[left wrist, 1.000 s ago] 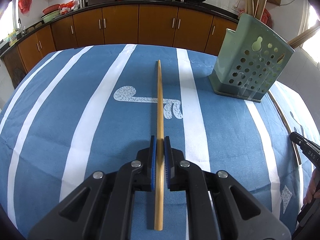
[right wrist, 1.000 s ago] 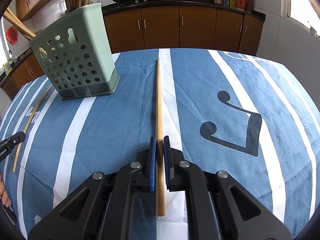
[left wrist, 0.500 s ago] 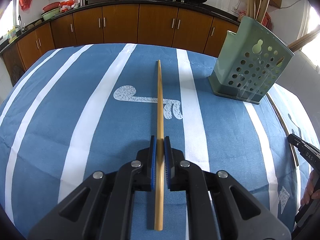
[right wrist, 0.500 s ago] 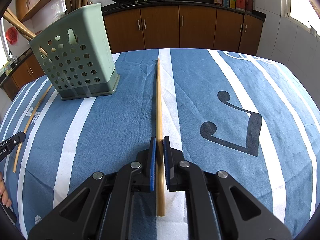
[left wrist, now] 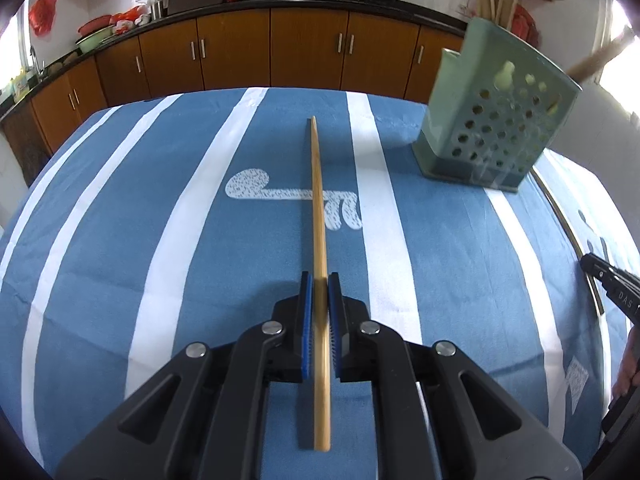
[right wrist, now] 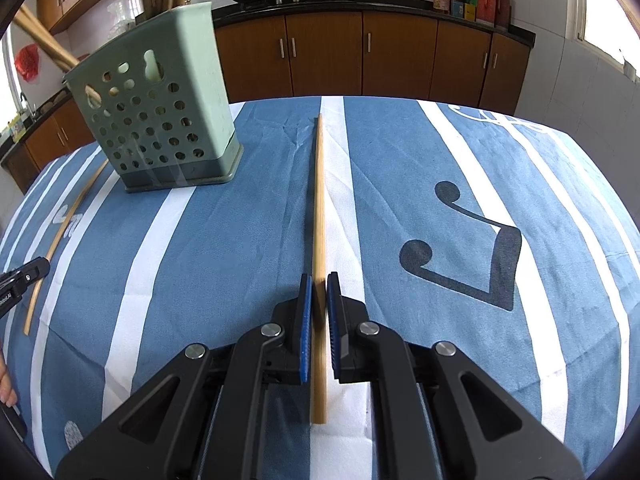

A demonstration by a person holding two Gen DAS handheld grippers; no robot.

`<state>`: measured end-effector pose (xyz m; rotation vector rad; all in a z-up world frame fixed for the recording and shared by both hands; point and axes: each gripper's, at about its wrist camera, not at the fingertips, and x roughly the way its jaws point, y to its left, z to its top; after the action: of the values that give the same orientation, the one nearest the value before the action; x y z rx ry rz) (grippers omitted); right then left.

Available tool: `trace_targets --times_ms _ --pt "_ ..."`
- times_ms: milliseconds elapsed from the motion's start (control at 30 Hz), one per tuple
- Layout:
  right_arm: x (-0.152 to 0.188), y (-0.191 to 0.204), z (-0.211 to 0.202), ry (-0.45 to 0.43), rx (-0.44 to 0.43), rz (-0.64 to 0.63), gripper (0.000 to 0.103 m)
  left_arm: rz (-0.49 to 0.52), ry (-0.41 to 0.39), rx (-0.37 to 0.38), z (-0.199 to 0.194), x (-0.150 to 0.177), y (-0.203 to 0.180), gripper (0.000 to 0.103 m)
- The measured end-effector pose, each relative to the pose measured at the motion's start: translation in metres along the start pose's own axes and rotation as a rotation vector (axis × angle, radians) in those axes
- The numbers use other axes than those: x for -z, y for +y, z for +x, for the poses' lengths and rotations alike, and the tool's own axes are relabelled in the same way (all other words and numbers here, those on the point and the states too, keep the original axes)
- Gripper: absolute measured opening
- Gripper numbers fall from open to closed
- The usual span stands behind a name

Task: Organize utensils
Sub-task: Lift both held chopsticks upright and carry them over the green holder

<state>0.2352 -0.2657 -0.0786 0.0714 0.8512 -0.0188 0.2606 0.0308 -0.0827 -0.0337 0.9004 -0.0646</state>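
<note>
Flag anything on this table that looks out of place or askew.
The green holder looks tilted, though the fisheye lens may exaggerate that; clear tape crosses its base. Chopsticks stand in it, but each tool, left and right, grips one: left's chopstick, right's chopstick.

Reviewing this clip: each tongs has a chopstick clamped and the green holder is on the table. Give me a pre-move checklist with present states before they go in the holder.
1. Left tongs shut on left chopstick: ok.
2. Right tongs shut on right chopstick: ok.
3. Each chopstick runs straight ahead between the pads, not skewed: ok.
4. Green perforated utensil holder upright on the striped tablecloth: ok.
5. Free room inside the holder, which already holds long wooden utensils: cannot tell, the opening is not seen from above.
6. Chopsticks lifted clear of the cloth: cannot tell.
</note>
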Motion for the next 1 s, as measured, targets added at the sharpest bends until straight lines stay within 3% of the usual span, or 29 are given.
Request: trace_targets --times_ms 367,500,1000 --pt "0.008 -0.004 -0.006 0.004 -0.017 -0.006 0.008 0.06 0.0 -0.018 -0.015 0.019 -0.005 0.009" --pt "0.007 -0.01 -0.011 0.004 -0.035 0.011 0.008 0.035 0.02 -0.004 -0.017 0.013 0.0 0.008" --pt "-0.018 -0.033 -0.074 -0.18 -0.061 0.079 0.008 -0.01 -0.179 0.023 -0.087 -0.02 0.011 0.008"
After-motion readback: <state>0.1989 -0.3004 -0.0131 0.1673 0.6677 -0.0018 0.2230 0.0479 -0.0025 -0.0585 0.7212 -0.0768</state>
